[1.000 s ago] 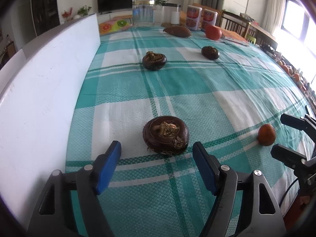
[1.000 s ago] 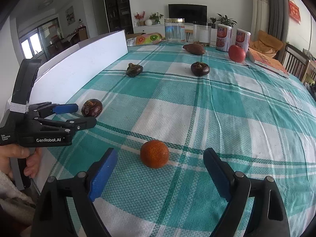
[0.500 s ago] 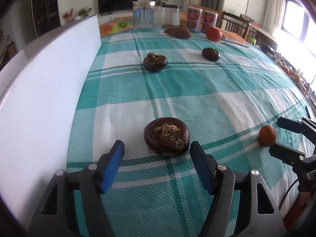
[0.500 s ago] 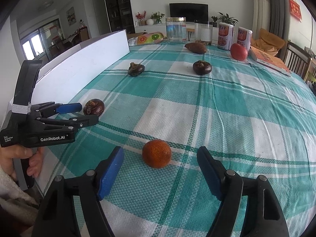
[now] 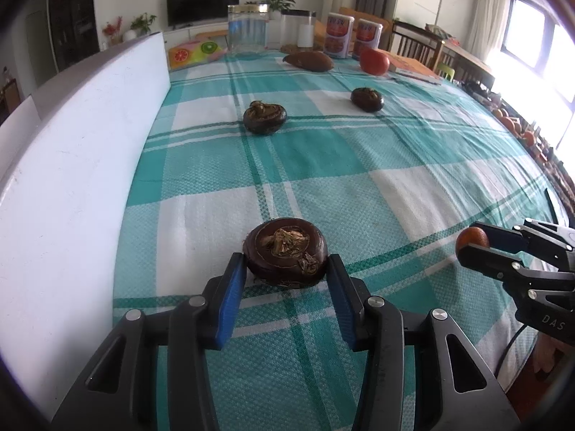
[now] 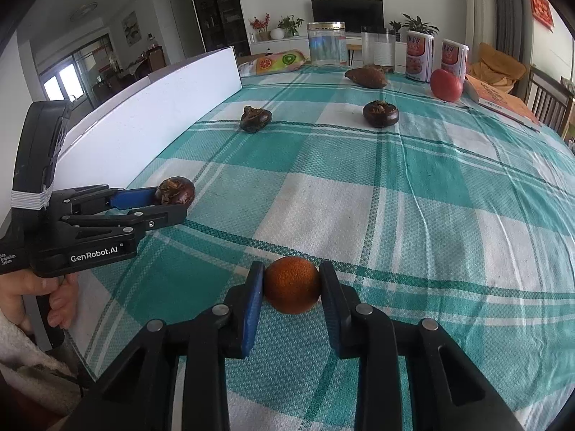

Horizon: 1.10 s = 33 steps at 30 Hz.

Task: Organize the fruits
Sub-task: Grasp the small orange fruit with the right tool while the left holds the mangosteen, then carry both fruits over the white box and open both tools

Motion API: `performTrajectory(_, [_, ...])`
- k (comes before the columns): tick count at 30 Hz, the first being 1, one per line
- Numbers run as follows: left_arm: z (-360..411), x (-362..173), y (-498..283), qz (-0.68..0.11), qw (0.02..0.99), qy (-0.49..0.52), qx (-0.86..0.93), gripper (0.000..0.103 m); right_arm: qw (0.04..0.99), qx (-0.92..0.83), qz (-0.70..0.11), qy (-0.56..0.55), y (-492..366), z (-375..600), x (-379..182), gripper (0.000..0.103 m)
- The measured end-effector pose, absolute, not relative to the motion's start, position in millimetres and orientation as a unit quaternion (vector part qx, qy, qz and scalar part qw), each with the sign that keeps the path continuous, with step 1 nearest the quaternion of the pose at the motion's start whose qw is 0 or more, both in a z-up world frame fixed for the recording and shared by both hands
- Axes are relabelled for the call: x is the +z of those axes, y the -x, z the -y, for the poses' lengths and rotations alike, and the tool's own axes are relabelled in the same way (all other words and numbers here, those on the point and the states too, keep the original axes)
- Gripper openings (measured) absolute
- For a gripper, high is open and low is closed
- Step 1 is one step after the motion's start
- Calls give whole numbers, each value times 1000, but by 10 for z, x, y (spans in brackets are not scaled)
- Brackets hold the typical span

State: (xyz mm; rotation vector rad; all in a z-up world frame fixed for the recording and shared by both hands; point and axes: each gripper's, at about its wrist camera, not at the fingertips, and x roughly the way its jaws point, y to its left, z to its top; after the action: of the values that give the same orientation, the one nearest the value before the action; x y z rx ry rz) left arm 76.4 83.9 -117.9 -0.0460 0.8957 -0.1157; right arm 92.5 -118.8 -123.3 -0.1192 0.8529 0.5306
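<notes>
A dark brown mangosteen (image 5: 285, 251) lies on the teal plaid tablecloth (image 5: 359, 165) near the white board. My left gripper (image 5: 285, 264) is closing on it, and both blue pads touch its sides; the right wrist view shows the same grip, with the left gripper (image 6: 169, 203) around the mangosteen (image 6: 178, 190). A small orange (image 6: 291, 285) sits between the pads of my right gripper (image 6: 291, 273), which is shut on it. In the left wrist view the right gripper (image 5: 474, 246) and the orange (image 5: 470, 237) are at the right edge. Both fruits rest on the cloth.
Two more mangosteens (image 5: 265, 116) (image 5: 366, 98) lie farther back. Behind them are a sweet potato (image 5: 309, 61), a tomato (image 5: 374, 61), two clear jars (image 5: 248, 28), two cans (image 5: 339, 32) and a book (image 5: 413, 68). A white board (image 5: 72, 165) walls the left side. A person's hand (image 6: 21, 294) holds the left gripper.
Both grippers' jaws have come together from wide open: the left pads now touch the mangosteen, the right pads clamp the orange. Neither hand has shifted.
</notes>
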Motion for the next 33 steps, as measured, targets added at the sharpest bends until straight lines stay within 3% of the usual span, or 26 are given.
performTrajectory(8, [-949,-703,-545,-410,903,82,-99,47,846,262,-454,-97,-975,1444,-1169,31])
performTrajectory(14, [-1216,-201,-354,-376,908,139,-122,47,826,304,-465,-99,-997,1185,-838,31])
performTrajectory(22, [-2078,407,-76,-318,930,172,-60,47,809,402,-420,-87,-1049,379,-25,31])
performTrajectory(27, [-2681,272,13,-333,926,173,44,47,771,471,-422,-77,-979,-418,157,31])
performTrajectory(33, [-3067,-201,104,-394,892,178,128,47,722,507,-470,-33,-802,-1246,-150,31])
